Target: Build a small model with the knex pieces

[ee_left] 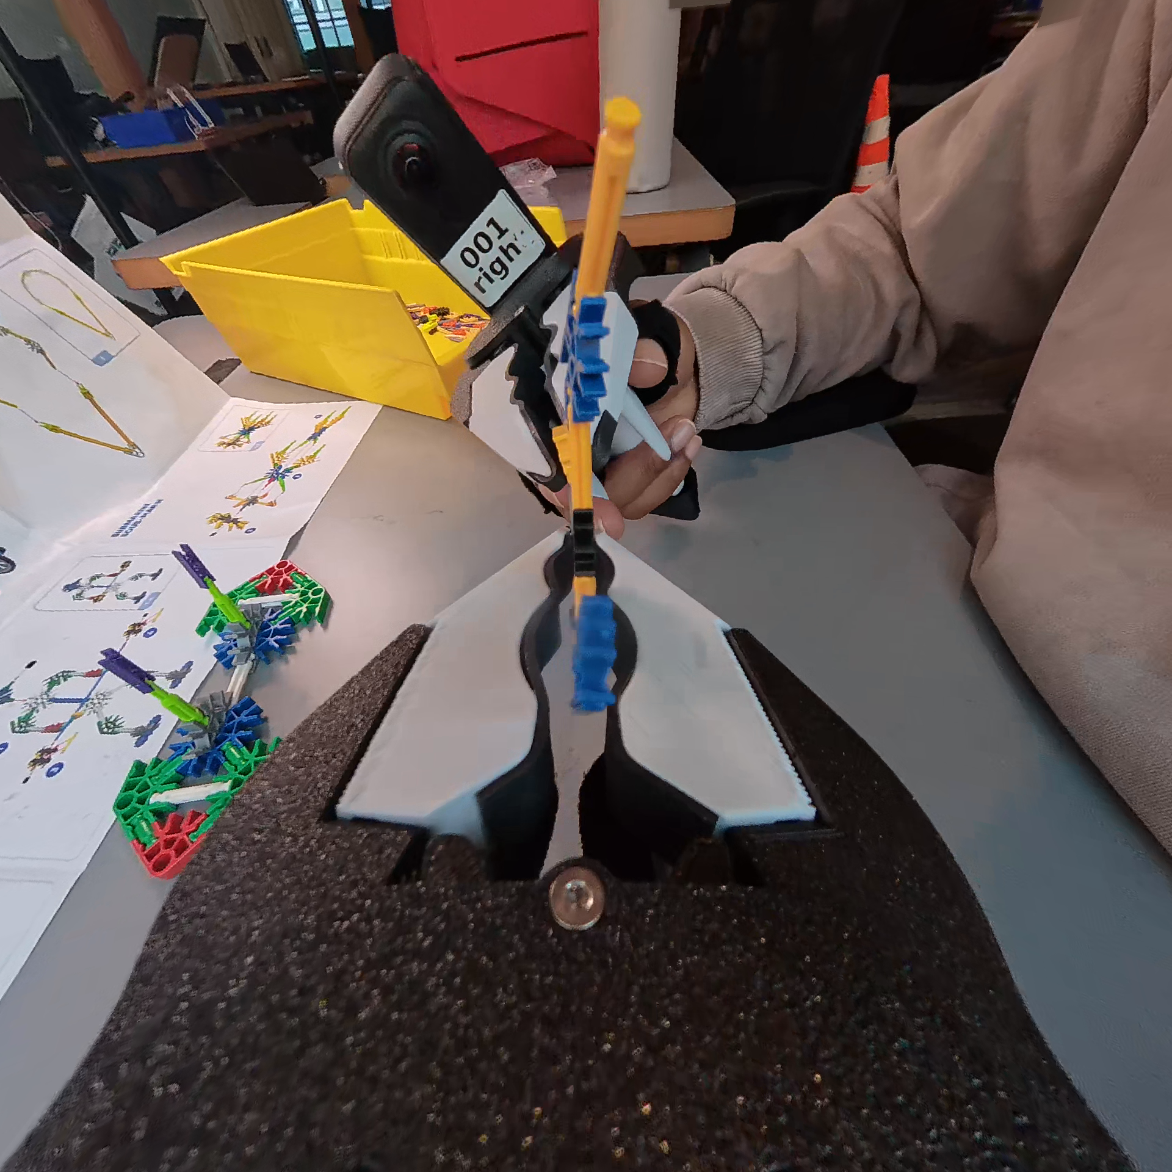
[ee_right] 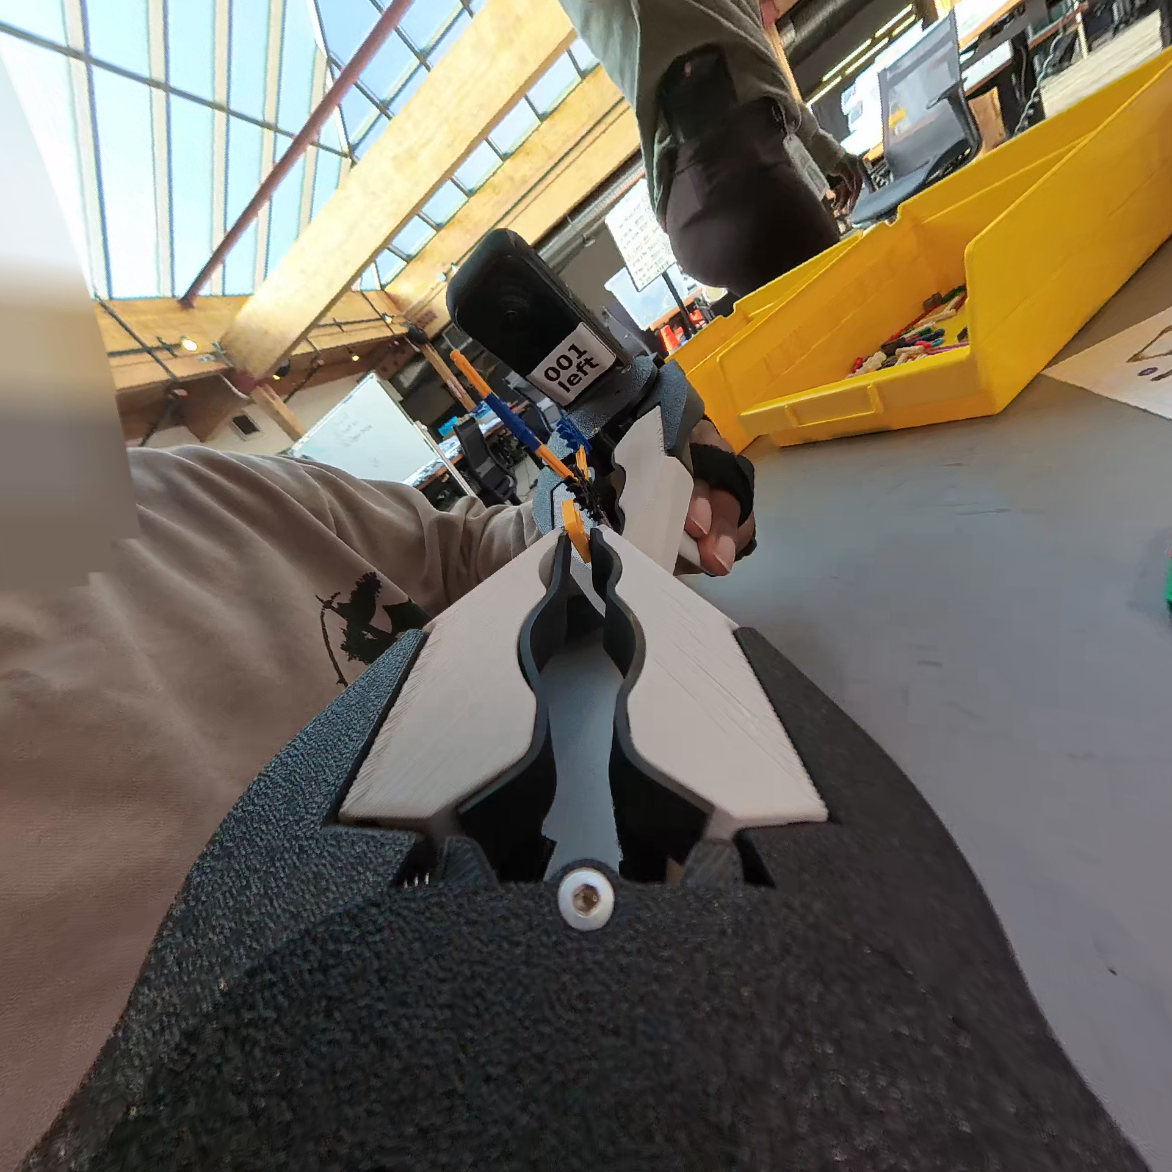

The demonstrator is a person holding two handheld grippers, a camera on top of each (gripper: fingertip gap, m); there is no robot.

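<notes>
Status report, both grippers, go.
Left gripper shut on yellow rod at its black connector. Right gripper shut on same rod. Nothing blocking.

The left gripper sits over the near middle of the bench, its fingertips pinched on a rod assembly that stands nearly upright. The right gripper meets it from the far side, pinching the same rod higher up. Left of both, near the bench's left edge, a built toy model lies partly on an instruction sheet that runs along that edge. Behind the sheet, toward the far left corner, stands a parts bin with small pieces inside. A sleeve reaches in from the right edge
</notes>
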